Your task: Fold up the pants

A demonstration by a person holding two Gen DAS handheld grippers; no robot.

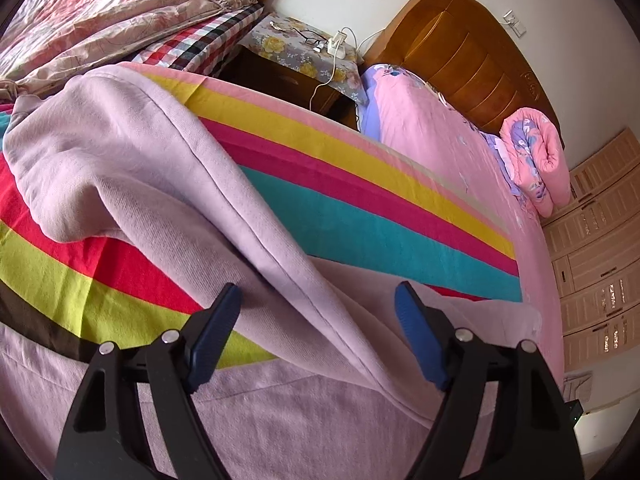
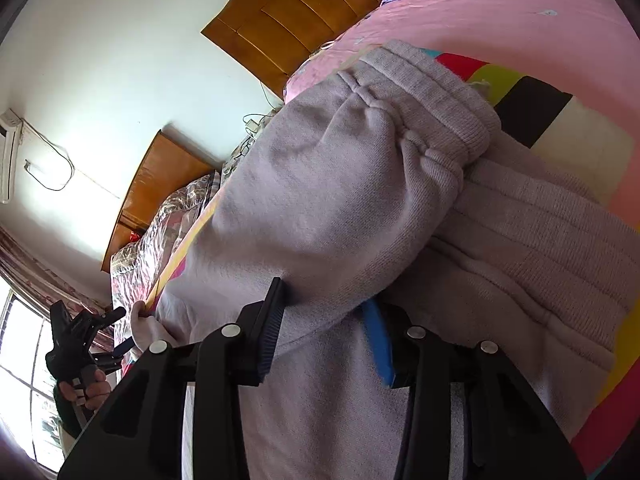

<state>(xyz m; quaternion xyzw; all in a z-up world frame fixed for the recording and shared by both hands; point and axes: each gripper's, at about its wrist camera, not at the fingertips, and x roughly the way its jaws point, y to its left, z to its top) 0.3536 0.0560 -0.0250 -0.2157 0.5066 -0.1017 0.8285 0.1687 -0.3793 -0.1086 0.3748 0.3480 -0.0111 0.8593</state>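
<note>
Lilac pants (image 1: 132,152) are lying on the striped blanket (image 1: 360,184) on the bed, part flat, part being lifted. Left gripper (image 1: 318,308) is sitting with its jaws spread wide; a raised fold of the pant fabric is running up between the blue pads (image 1: 216,332) but neither pad is pressing it, so nothing is being pinched there. More of the same fabric is lying flat under and just ahead of this gripper. Judgement: it is either just letting go or getting set to catch that ridge.

Right gripper (image 2: 326,320) is biting into the fabric near the waist end; the ribbed waistband (image 2: 432,92) is bunching up ahead of and above its fingertips. The cloth is filling the gap between the fingers and draping over them, so it is reading as clamped on the pants, holding that end off the bed so one layer can be carried over the other. In the right wrist view the left gripper (image 2: 86,344) is showing far out to the left and low, at the other end of the garment, with the person's hand (image 2: 90,390) wrapped on its handle.

Likely step: mid-fold, waist end being brought over. Risk: thick fleece slipping out of the right pinch, or the lifted ridge collapsing unevenly while the left side is not gripping.

Nightstand (image 1: 304,76) with cables and wooden headboard (image 1: 460,56) are well ahead of the left gripper, out of play.
</note>
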